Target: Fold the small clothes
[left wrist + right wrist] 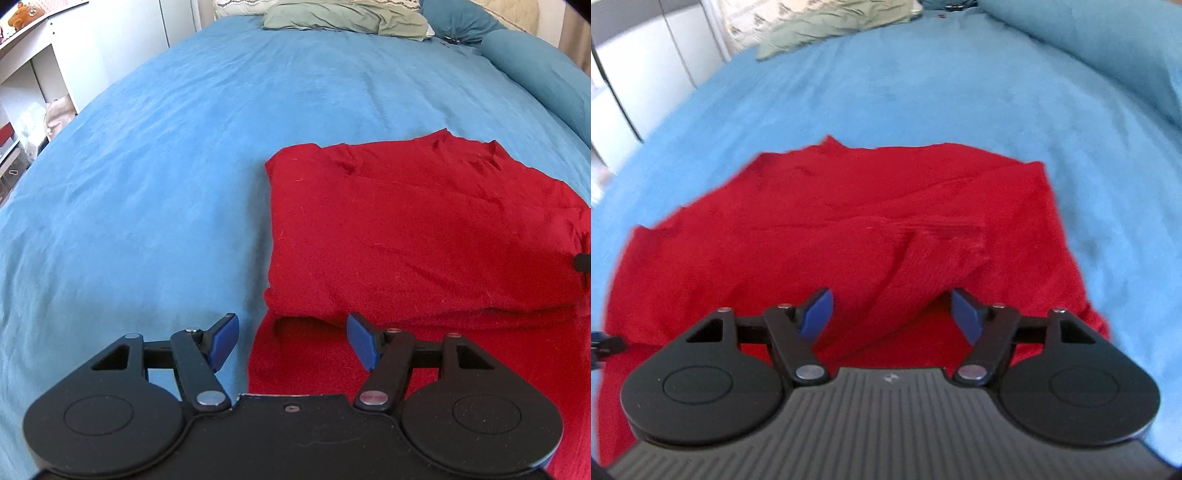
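On the blue bed [155, 192] a red garment [417, 229] is spread, partly folded over itself. Above its near left edge the left gripper [291, 341] is held with jaws apart, empty; the right gripper [892, 317] is likewise spread wide over a raised fold.

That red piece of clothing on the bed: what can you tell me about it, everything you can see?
The red garment is a plain, fuzzy knit with no print. It lies flat on the blue bedspread, partly folded: an upper layer is doubled over a lower one that sticks out near the camera. A ridge of cloth runs diagonally across it in the right wrist view. The left tool and right tool hover open at its near edge, gripping nothing.
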The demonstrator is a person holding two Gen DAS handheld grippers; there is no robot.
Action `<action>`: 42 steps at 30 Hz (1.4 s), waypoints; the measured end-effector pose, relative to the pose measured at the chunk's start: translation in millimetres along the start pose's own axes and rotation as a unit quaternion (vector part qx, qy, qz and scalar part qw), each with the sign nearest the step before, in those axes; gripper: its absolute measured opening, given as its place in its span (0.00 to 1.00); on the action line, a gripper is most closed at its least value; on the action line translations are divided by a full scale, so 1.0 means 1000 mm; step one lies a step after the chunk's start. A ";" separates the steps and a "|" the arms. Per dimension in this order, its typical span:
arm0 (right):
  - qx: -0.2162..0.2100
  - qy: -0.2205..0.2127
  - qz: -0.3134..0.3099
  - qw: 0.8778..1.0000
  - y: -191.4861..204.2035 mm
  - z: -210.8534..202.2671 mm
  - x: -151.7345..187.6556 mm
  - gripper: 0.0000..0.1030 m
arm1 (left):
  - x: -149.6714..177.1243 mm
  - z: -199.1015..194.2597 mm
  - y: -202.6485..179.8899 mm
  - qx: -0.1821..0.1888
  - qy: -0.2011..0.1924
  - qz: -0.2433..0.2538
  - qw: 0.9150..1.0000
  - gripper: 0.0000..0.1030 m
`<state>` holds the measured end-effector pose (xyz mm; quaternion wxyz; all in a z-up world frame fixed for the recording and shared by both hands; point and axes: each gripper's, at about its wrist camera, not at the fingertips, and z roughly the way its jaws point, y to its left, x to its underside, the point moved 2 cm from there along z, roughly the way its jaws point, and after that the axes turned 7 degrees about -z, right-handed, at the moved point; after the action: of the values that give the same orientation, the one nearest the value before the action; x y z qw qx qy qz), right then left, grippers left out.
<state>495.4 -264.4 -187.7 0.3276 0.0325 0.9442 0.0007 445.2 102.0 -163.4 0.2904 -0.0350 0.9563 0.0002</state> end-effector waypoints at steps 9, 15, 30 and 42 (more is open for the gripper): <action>0.051 0.003 0.027 0.998 -0.019 -0.008 0.008 0.52 | 0.002 0.001 0.003 -0.002 -0.002 -0.004 1.000 0.68; 0.030 -0.003 0.088 0.996 -0.028 -0.013 0.018 0.54 | 0.005 0.005 0.003 -0.001 0.001 -0.004 1.000 0.68; 0.077 -0.084 -0.001 0.994 -0.038 -0.044 -0.043 0.23 | 0.000 0.010 -0.003 -0.008 -0.007 0.005 1.000 0.68; 0.100 -0.042 0.013 0.994 -0.053 -0.021 -0.002 0.84 | -0.001 0.014 0.015 -0.037 0.006 -0.035 0.999 0.71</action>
<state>480.4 -317.0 -170.8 0.3620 0.0772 0.9245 -0.0908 452.5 117.5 -175.0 0.2834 -0.0788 0.9554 0.0252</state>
